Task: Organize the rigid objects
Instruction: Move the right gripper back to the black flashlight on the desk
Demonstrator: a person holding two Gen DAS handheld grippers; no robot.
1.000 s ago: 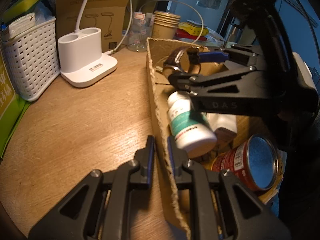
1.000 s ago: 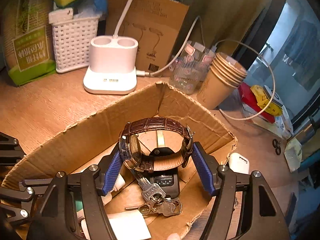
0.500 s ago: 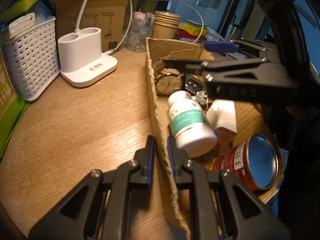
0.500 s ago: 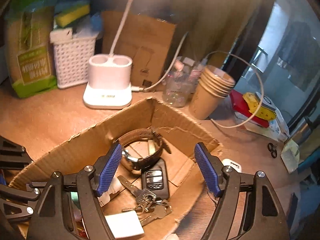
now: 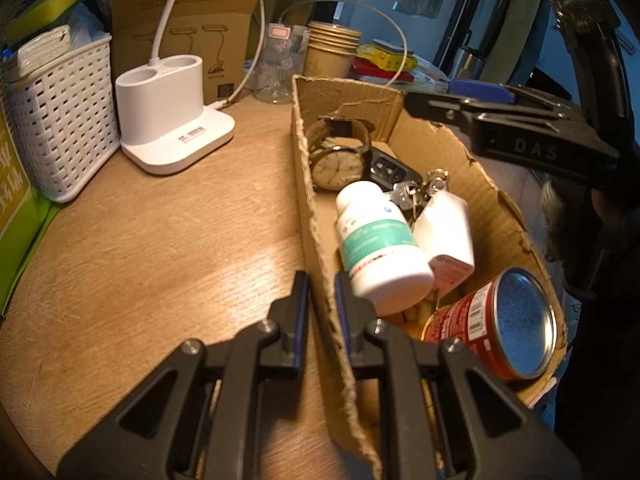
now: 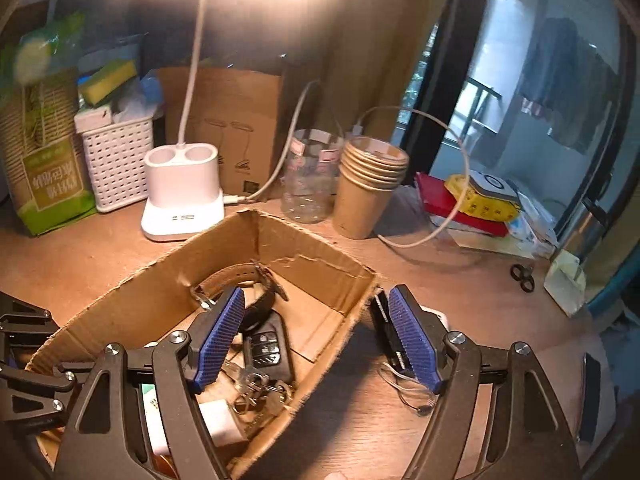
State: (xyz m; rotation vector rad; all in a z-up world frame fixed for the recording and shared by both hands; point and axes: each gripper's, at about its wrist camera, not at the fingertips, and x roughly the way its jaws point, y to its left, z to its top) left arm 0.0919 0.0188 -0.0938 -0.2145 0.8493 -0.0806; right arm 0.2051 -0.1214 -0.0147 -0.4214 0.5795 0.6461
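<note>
An open cardboard box (image 5: 304,184) (image 6: 312,256) sits on the wooden table. In it lie a brown-strap wristwatch (image 5: 336,160) (image 6: 244,284), a black car key fob (image 5: 388,170) (image 6: 266,350), a bunch of keys (image 5: 420,192) (image 6: 256,388), a white pill bottle with a green label (image 5: 376,240), a small white box (image 5: 444,232) and a red tin can (image 5: 496,324). My left gripper (image 5: 320,292) is shut on the box's near wall. My right gripper (image 6: 316,340) is open and empty, raised over the box's right wall; it also shows in the left wrist view (image 5: 508,124).
A white lamp base (image 5: 172,116) (image 6: 182,196), a white basket (image 5: 60,116) (image 6: 116,160), a clear jar (image 6: 310,176) and stacked paper cups (image 5: 332,50) (image 6: 368,184) stand behind the box. A black device and a thin wire (image 6: 404,388) lie right of the box.
My right gripper opened and let the wristwatch go into the far end of the box, then rose and drew back to the right. My left gripper kept its hold on the box wall.
</note>
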